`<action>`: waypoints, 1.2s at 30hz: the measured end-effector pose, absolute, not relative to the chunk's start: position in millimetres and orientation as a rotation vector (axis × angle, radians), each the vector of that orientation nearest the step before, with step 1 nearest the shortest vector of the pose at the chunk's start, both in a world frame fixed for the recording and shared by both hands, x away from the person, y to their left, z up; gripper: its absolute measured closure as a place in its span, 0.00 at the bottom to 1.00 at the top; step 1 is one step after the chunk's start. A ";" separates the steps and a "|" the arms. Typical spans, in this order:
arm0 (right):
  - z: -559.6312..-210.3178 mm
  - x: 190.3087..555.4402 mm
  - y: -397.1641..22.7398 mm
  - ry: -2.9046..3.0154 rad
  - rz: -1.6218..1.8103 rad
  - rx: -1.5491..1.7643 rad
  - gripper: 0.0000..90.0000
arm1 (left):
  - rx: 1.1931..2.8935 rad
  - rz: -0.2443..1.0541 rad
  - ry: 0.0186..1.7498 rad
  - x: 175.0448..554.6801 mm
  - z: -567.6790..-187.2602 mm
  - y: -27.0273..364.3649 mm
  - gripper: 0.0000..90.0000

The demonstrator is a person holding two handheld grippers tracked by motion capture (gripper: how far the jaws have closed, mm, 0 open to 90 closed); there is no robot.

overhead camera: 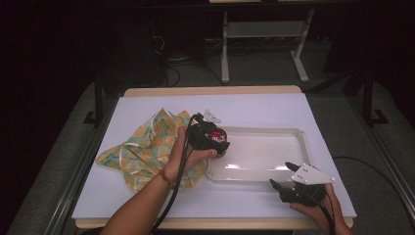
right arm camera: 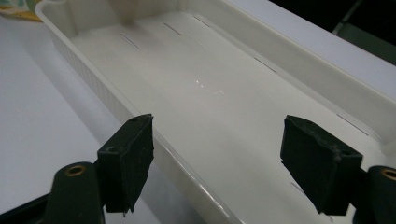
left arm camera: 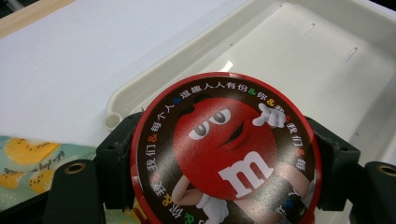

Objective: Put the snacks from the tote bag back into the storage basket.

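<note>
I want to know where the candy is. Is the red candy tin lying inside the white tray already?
No, the red candy tin is held between the left gripper's fingers above the white tray's edge.

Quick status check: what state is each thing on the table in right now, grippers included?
Left gripper: shut on the round tin, held over the tray's left end.
Round tin: lid on, gripped at its sides, printed top facing the camera.
Right gripper: open, holding nothing, at the tray's near rim.
Tray: upright, nothing resting inside it.
Cloth: crumpled, lying left of the tray.
</note>
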State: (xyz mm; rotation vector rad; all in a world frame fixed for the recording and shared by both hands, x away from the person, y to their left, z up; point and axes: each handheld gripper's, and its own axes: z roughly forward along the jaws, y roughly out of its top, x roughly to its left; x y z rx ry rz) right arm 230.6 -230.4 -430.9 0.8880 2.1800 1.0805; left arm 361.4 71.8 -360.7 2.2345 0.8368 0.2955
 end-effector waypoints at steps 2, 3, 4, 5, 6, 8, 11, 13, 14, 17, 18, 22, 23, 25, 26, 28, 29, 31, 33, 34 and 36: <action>-431.0 230.8 -230.4 2.179 1.082 0.891 0.28 | 2.237 0.297 0.834 361.4 -361.1 70.8 0.28; -431.1 230.9 -230.4 2.180 1.081 0.892 0.28 | 2.241 0.298 0.832 361.4 -361.1 70.1 0.28; -431.2 230.9 -230.3 2.181 1.081 0.892 0.28 | 2.243 0.295 0.832 361.4 -361.1 69.6 0.28; -431.2 230.8 -230.3 2.181 1.081 0.892 0.28 | 2.243 0.297 0.829 361.5 -361.3 68.7 0.28; -431.3 230.8 -230.2 2.182 1.081 0.892 0.28 | 2.244 0.298 0.828 361.5 -361.2 68.2 0.28; -431.4 231.0 -230.1 2.182 1.081 0.891 0.28 | 2.242 0.292 0.823 361.6 -361.3 66.7 0.28; -431.4 231.1 -230.1 2.180 1.084 0.891 0.28 | 2.247 0.295 0.820 361.5 -361.9 64.4 0.28; -431.4 231.0 -230.1 2.180 1.085 0.892 0.28 | 2.248 0.288 0.817 361.6 -362.7 62.6 0.28; -431.3 231.0 -230.3 2.179 1.085 0.893 0.28 | 2.247 0.289 0.817 361.8 -363.1 61.8 0.28; -431.3 231.0 -230.5 2.178 1.085 0.896 0.28 | 2.245 0.286 0.817 362.1 -364.2 60.0 0.28; -431.3 230.9 -230.5 2.179 1.084 0.894 0.28 | 2.246 0.285 0.817 362.2 -364.4 59.4 0.28; -431.2 230.8 -230.8 2.180 1.083 0.892 0.28 | 2.245 0.277 0.820 362.7 -366.9 56.6 0.28; -431.2 230.8 -230.8 2.180 1.083 0.893 0.28 | 2.246 0.278 0.819 362.7 -367.4 55.9 0.28; -431.3 230.9 -230.8 2.180 1.082 0.894 0.28 | 2.249 0.275 0.814 362.6 -368.2 54.4 0.28; -431.3 230.9 -230.9 2.181 1.083 0.893 0.28 | 2.249 0.273 0.815 362.6 -368.6 53.9 0.28; -431.4 231.0 -230.9 2.180 1.082 0.893 0.28 | 2.247 0.276 0.816 362.9 -369.7 52.2 0.28; -431.5 231.1 -230.9 2.181 1.082 0.893 0.28 | 2.252 0.279 0.812 363.2 -369.9 51.9 0.28; -431.7 231.2 -230.8 2.180 1.083 0.892 0.28 | 2.252 0.279 0.817 363.3 -371.0 50.5 0.28; -431.6 231.0 -230.8 2.180 1.083 0.892 0.28 | 2.247 0.277 0.820 363.9 -372.5 49.8 0.28; -431.5 230.9 -231.1 2.182 1.082 0.892 0.28 | 2.243 0.275 0.824 364.2 -373.3 49.5 0.28; -431.4 231.1 -231.6 2.182 1.080 0.890 0.28 | 2.246 0.273 0.827 364.7 -374.5 49.2 0.28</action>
